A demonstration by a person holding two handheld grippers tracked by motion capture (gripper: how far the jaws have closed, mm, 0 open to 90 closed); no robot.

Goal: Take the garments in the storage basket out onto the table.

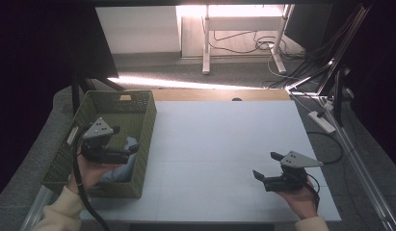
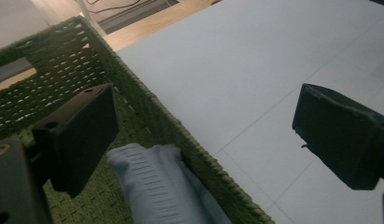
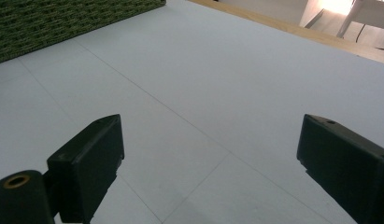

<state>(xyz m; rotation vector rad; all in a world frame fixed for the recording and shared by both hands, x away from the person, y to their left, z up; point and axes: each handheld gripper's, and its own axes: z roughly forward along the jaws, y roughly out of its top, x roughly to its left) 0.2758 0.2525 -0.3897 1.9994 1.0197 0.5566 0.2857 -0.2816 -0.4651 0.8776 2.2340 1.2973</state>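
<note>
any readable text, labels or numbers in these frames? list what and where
None readable.
Small tan tag on the far rim of the green woven basket: too small and blurred to tell if it carries print.
Grey plates on the left gripper and right gripper: holes, no markings legible.
Pale cloth in the basket, white table: no print visible.
</note>
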